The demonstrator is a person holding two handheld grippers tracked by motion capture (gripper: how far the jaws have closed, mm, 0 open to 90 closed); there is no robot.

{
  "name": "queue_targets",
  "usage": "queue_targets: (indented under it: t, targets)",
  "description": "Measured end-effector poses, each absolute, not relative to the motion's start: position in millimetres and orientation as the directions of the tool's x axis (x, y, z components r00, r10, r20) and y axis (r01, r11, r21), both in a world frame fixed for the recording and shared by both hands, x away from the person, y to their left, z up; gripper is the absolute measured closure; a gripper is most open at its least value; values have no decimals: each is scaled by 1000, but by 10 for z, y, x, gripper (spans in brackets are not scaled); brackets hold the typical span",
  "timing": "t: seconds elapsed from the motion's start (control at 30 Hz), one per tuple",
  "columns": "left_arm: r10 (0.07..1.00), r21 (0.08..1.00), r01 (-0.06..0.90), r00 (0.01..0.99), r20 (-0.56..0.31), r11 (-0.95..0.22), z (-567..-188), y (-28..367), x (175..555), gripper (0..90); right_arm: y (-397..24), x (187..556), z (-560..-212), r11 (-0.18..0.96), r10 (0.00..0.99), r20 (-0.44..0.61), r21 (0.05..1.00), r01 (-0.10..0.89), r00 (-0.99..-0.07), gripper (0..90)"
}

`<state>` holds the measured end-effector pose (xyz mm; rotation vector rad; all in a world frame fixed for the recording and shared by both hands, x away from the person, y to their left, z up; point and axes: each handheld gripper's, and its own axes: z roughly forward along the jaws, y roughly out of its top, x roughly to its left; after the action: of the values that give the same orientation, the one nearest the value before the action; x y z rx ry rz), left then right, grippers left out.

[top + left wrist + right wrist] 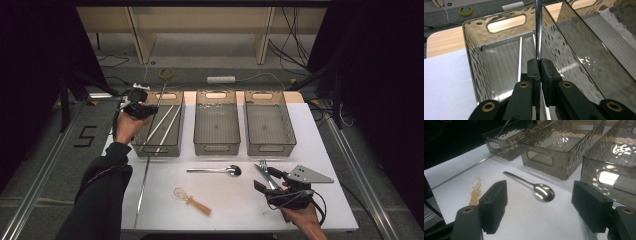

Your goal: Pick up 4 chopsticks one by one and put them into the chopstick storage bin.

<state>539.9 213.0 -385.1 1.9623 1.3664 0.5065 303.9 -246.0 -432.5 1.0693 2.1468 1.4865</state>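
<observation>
The left gripper (538,65) is clamped on a long metal rod (538,30) over the left bin (474,62); the rod runs near to far along the bin. The right gripper (541,207) hangs apart above the tabletop (225,200).

From my feed, the white table (320,150) sits centre frame on a grey floor (45,150). A pale wooden bench (200,25) spans the top, cables (290,45) trail at upper right, and a white power strip (221,79) lies just below. Both sides are dark.
</observation>
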Motion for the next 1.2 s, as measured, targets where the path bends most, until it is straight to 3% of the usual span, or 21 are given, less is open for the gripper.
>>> queue_targets:
  t: [0.6,0.63,0.67,0.73,0.77,0.93,1.2]
  targets:
    - [924,687,688,376,-61,-234,-4039,2110,5399,885,-2453,3035,-4324,181,726,150,900,397,-671,299]
    - [924,676,698,377,-66,-237,-4042,2113,5400,723,-2457,3035,-4324,180,726,150,900,396,-671,299]
    - [928,670,707,367,-71,-228,-4044,2110,5399,723,-2457,3035,-4324,180,726,150,900,396,-671,299]
    - [931,667,710,360,-67,-227,-4038,2113,5383,449,-2456,3036,-4326,180,726,151,900,397,-671,299]
    - [930,680,700,359,-74,-216,-4020,2124,5353,408,-2455,3036,-4326,180,726,152,899,399,-670,299]
    - [920,670,712,376,-110,-210,-3972,2140,5276,307,-2451,3037,-4326,183,726,149,900,397,-672,298]
    - [921,645,739,364,-138,-195,-3799,2125,4975,281,-2453,3035,-4323,180,729,150,899,398,-668,298]
